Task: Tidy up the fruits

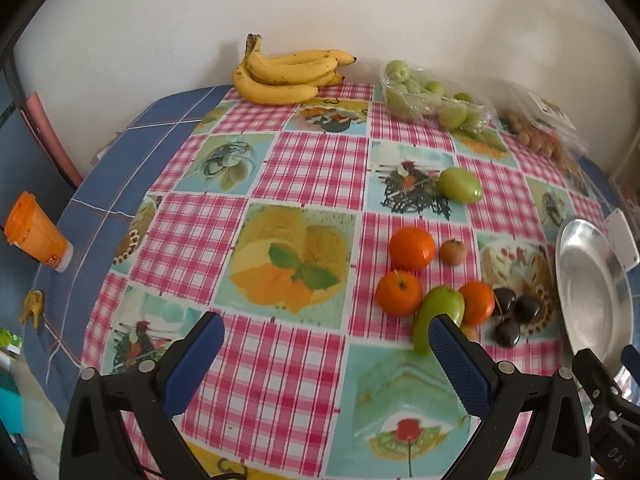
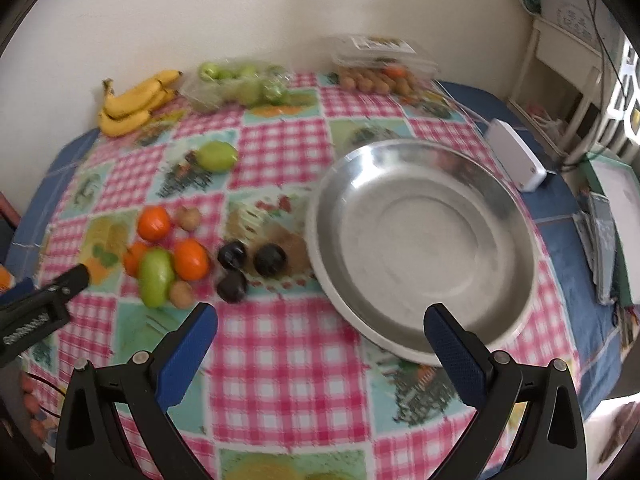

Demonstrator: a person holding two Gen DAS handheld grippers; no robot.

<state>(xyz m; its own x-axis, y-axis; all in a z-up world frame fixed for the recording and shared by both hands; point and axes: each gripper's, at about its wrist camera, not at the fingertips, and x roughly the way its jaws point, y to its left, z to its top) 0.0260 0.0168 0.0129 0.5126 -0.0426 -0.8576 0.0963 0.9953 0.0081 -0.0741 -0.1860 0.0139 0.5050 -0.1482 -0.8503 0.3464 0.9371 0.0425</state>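
Note:
A steel plate lies empty on the table's right side; its rim shows in the left wrist view. Left of it lie three oranges, a green mango, three dark plums and small brown fruits. Another green mango lies farther back. My left gripper is open and empty, above the cloth just left of the fruit pile. My right gripper is open and empty, near the plate's front edge.
At the back by the wall are a bunch of bananas, a bag of green fruits and a plastic box of brown fruits. A white box lies right of the plate. An orange cup lies at the left table edge.

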